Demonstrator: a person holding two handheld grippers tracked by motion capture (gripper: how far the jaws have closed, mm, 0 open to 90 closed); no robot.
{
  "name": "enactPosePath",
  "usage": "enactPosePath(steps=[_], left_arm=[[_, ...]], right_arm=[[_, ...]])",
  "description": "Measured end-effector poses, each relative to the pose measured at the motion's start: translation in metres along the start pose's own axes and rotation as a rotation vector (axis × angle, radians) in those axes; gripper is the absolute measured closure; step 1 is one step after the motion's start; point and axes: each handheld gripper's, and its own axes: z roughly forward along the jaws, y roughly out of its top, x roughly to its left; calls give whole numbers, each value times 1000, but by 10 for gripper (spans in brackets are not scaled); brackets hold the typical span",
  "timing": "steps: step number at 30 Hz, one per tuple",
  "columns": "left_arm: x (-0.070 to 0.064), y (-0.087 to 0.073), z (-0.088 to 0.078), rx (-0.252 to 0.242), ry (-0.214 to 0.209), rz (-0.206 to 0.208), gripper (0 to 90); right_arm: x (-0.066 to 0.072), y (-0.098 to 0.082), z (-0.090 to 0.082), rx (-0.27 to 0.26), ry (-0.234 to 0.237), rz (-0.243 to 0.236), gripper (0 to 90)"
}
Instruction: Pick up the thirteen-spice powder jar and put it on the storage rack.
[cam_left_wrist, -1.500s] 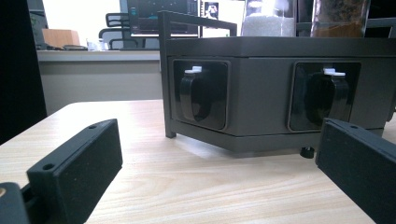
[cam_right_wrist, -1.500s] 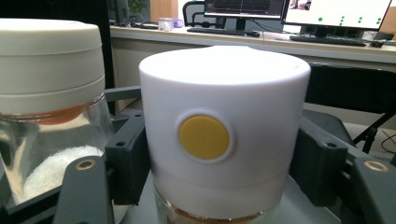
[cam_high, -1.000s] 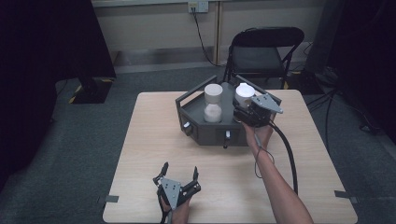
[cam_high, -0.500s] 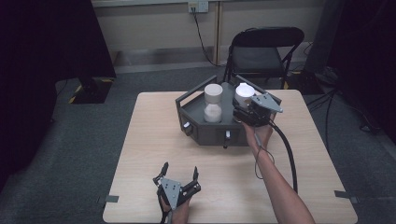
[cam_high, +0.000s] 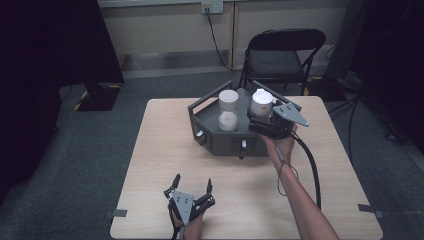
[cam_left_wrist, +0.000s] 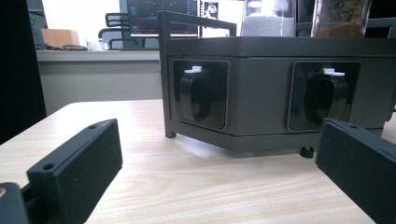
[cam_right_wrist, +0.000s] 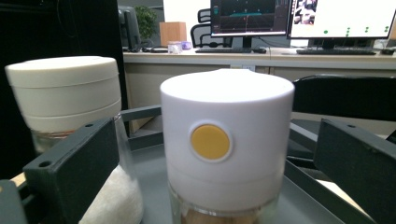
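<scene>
Left gripper (cam_high: 191, 188): at the near edge of the wooden counter (cam_high: 150, 165), held low and level in the person's left hand. Jaws spread wide, nothing between them, touching nothing; they face the front wall of the dark grey six-sided tray (cam_left_wrist: 275, 100) with its two recessed black scoop handles.

Right gripper (cam_high: 260, 121): held level at the tray's right side, cable trailing back over the counter. Jaws have just been opening and now stand wide, released. The white-lidded jar (cam_right_wrist: 227, 140) stands between them, a gap showing on each side, pads not pressing on it.

White-lidded jar (cam_high: 261, 102): upright in the tray, right position; round yellow spot on the lid; brown contents below.

Cream-lidded jar (cam_high: 228, 109): upright in the tray, just left of the first; white grains inside.

Folding chair (cam_high: 282, 55): beyond the counter.
</scene>
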Motion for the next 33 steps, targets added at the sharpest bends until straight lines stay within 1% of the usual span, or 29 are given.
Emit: enactPosePath(steps=[3, 6, 7, 10, 11, 12, 13, 14, 15, 18, 21, 26, 29, 30, 32, 33], left_arm=[[0, 0, 0, 0, 1, 0, 0], [0, 0, 0, 0, 0, 0, 0], [0, 0, 0, 0, 0, 0, 0], [0, 0, 0, 0, 0, 0, 0], [0, 0, 0, 0, 0, 0, 0], [0, 0, 0, 0, 0, 0, 0], [0, 0, 0, 0, 0, 0, 0], [0, 0, 0, 0, 0, 0, 0], [0, 0, 0, -1, 0, 0, 0], [0, 0, 0, 0, 0, 1, 0], [0, 0, 0, 0, 0, 0, 0], [0, 0, 0, 0, 0, 0, 0], [0, 0, 0, 0, 0, 1, 0], [0, 0, 0, 0, -1, 1, 0], [0, 0, 0, 0, 0, 1, 0], [0, 0, 0, 0, 0, 1, 0]], right_arm=[[1, -2, -11, -22, 8, -1, 0], [2, 0, -18, -16, 10, -3, 4], [1, 0, -21, -18, 15, 2, 9], [2, -3, -31, -38, 4, 0, 0], [4, -5, -33, -41, -14, 0, 0], [5, -4, -36, -32, -18, 5, 0], [2, -5, -39, -27, -3, 13, 0], [2, -5, -39, -27, -3, 13, 0], [0, -9, -45, -27, 6, 34, 0], [1, -16, -52, -43, 3, 38, 0], [3, -21, -59, -42, 5, 46, 0], [11, -31, -72, -73, -13, 20, 0], [11, -34, -82, -84, -8, 21, 0], [11, -35, -84, -85, -8, 13, 0], [12, -37, -87, -90, -10, 11, 0], [10, -38, -90, -89, 0, 21, 0]])
